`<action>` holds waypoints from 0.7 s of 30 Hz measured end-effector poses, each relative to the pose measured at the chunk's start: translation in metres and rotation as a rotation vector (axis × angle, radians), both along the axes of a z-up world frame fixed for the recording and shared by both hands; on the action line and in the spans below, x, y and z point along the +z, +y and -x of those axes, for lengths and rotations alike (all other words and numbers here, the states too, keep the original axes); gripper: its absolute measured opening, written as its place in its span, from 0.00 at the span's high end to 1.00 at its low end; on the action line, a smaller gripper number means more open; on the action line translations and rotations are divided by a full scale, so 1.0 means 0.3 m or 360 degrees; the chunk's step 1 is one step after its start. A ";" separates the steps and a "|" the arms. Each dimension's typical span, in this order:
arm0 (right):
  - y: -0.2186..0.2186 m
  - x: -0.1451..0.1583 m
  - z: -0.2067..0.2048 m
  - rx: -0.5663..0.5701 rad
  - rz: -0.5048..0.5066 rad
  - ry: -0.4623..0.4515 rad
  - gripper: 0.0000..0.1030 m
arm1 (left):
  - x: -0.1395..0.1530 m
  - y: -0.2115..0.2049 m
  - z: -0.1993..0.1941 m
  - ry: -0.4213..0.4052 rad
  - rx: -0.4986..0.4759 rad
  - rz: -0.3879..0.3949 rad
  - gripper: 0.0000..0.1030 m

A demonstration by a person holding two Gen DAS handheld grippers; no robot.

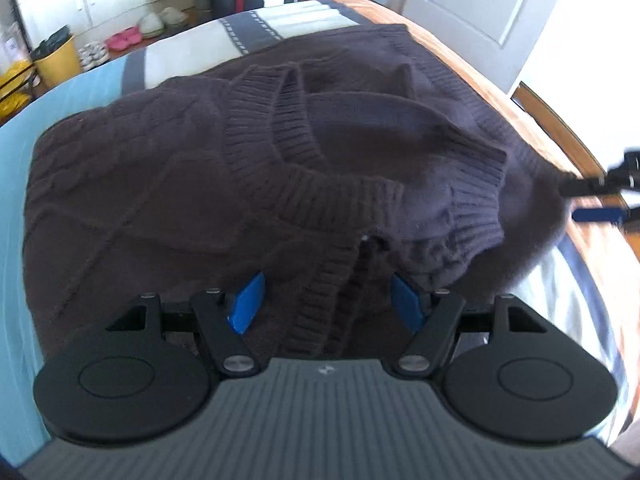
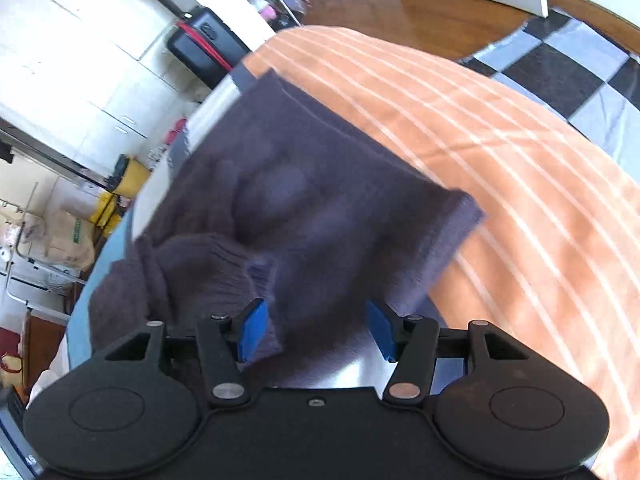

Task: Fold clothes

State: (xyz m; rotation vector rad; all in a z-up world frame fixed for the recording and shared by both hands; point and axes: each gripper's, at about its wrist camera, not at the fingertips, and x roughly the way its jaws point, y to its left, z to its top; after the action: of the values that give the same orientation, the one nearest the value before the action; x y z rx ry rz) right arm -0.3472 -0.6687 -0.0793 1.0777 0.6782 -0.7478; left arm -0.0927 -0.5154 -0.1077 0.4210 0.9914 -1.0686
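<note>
My left gripper (image 1: pixel 330 304), black with blue pads, points steeply down; jaws stand apart. Between them runs the ribbed front band of the dark brown cable-knit sweater (image 1: pixel 200 184), but neither blue pad (image 1: pixel 247 300) presses on it. Nothing gripped.

My right gripper (image 2: pixel 318 330), same build, jaws also apart. A ribbed cuff of the sweater (image 2: pixel 280 208) lies just beside the left-hand pad (image 2: pixel 253 330) in that view; contact I cannot settle through the blur. The other pad stands clear, over pale bedding.

The sweater lies partly folded on the bed. In the left wrist view the ribbed neckline sits near the middle and one sleeve is folded across the body, its cuff toward the right. In that same view my right gripper (image 1: pixel 600 196) shows at the right edge, near the garment's side.

Under and beyond the sweater: a light blue sheet (image 1: pixel 16 200) on one side, an orange blanket with thin white stripes (image 2: pixel 500 160) on the other, and a cream cover with grey bands (image 1: pixel 248 32) at the far end.

Further out: wood floor (image 2: pixel 400 8), a yellow bin (image 1: pixel 58 60), a few slippers (image 1: pixel 128 38) against a white wall, a black case with a red strap (image 2: pixel 204 46).
</note>
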 end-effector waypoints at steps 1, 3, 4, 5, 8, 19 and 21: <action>-0.003 -0.016 0.008 -0.0022 -0.0039 0.0015 0.40 | 0.014 0.009 0.002 0.0011 0.0006 0.0024 0.33; -0.017 -0.052 0.025 -0.0083 -0.0114 0.0070 0.40 | 0.046 0.030 0.008 0.0014 -0.0007 0.0094 0.33; -0.025 -0.071 0.027 -0.0117 -0.0116 0.0073 0.39 | 0.058 0.040 0.008 0.0002 -0.0010 0.0115 0.33; -0.032 -0.089 0.025 -0.0151 -0.0095 0.0057 0.39 | 0.061 0.050 0.003 -0.0014 0.0002 0.0122 0.33; -0.053 -0.148 0.008 -0.0255 -0.0011 -0.0015 0.34 | 0.025 0.048 -0.031 -0.0024 0.0029 0.0126 0.33; 0.067 -0.035 -0.206 -0.0105 0.0607 -0.0330 0.87 | 0.093 0.254 -0.159 0.0011 0.0121 0.0262 0.33; 0.184 0.067 -0.285 0.0107 0.0750 -0.0452 0.87 | 0.084 0.329 -0.208 0.0091 0.0150 0.0307 0.33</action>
State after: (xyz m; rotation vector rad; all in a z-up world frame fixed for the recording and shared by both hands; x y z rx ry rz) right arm -0.2618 -0.6135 -0.0591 0.7042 0.2722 -0.6385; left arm -0.0302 -0.4168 -0.0826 0.1853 0.9393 -1.0843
